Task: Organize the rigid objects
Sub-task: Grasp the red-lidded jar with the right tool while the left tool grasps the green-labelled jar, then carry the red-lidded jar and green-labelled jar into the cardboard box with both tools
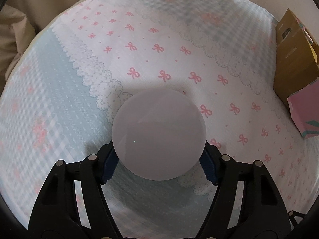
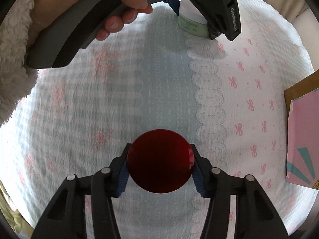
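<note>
Two round jars are held above a puckered cotton bedcover point(image 1: 83, 103) printed in pale blue gingham, white lace scallops and small pink bows. The left gripper point(image 1: 159, 155) has its black fingers spread fairly wide, the ribbed blue pads point(image 1: 108, 166) pressed against either side of a smooth, frosted white round lid point(image 1: 159, 134); the right wrist view shows the same jar point(image 2: 191, 23) at about 1 o'clock, with a pale green, labelled body beneath the white top, clamped in that gripper and clear of the cloth. A bare hand point(image 2: 111, 4) in a fluffy cream sleeve point(image 2: 14, 63) wraps the grey handle at 11 o'clock.

The right gripper point(image 2: 160, 165) is opened to a similar width, its blue ribbed pads point(image 2: 122, 176) closed on a glossy dark red round jar point(image 2: 160, 161) seen end-on, at 6 o'clock of its own view.

At 3 o'clock in both views lies a brown cardboard box point(image 1: 293, 59) with a flat pink carton with teal stripes point(image 2: 303, 139) against it, both well apart from the jars. Beige fabric point(image 1: 18, 29) lies beyond the cover at 10 o'clock in the left view.
</note>
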Demonstrator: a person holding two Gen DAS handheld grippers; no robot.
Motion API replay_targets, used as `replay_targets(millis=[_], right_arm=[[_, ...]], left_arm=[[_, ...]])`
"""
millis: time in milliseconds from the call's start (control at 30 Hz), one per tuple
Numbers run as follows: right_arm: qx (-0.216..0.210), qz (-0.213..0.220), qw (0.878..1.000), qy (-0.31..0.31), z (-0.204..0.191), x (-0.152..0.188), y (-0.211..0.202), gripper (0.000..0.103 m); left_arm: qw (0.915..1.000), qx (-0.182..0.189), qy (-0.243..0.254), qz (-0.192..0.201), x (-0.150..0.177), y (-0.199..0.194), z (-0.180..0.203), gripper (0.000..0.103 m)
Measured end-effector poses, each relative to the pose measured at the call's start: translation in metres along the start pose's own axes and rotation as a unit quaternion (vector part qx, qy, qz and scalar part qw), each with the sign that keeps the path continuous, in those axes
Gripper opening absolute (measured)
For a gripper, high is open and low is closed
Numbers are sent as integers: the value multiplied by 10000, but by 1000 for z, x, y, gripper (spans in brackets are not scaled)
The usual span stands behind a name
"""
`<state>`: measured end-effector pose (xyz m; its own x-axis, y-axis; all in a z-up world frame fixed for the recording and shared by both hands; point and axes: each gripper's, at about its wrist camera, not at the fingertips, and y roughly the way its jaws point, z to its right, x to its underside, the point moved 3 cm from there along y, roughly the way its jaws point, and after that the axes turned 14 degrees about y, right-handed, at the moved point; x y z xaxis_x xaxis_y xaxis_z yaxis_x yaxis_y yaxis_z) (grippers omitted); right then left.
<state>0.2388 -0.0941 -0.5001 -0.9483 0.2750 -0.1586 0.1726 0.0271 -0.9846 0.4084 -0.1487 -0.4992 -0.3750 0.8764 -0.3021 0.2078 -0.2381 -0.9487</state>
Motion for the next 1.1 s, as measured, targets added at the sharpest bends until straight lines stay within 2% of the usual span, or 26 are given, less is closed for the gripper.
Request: replay_targets(millis=[200,433,567,867,1100], right_arm=[[-45,29,10000,9,2,1,-4,50],[-52,163,9997,157,5,24,-26,50],[-33,301,9991,296,9,34,-46,50],[89,769,9955,552,25,59,-134,50],[-120,1045,9885,1091,53,69,-221,50]], left_arm=[[9997,-116,-155,122,7,-13,-5,68],[9985,-234,-351,363,17,-56,-6,68],[9972,-332,-451,493,29,-94,-2,68],[9944,-472,-621,714,60,-198,24,68],[9911,-360,-806,999,79,-285,58,68]])
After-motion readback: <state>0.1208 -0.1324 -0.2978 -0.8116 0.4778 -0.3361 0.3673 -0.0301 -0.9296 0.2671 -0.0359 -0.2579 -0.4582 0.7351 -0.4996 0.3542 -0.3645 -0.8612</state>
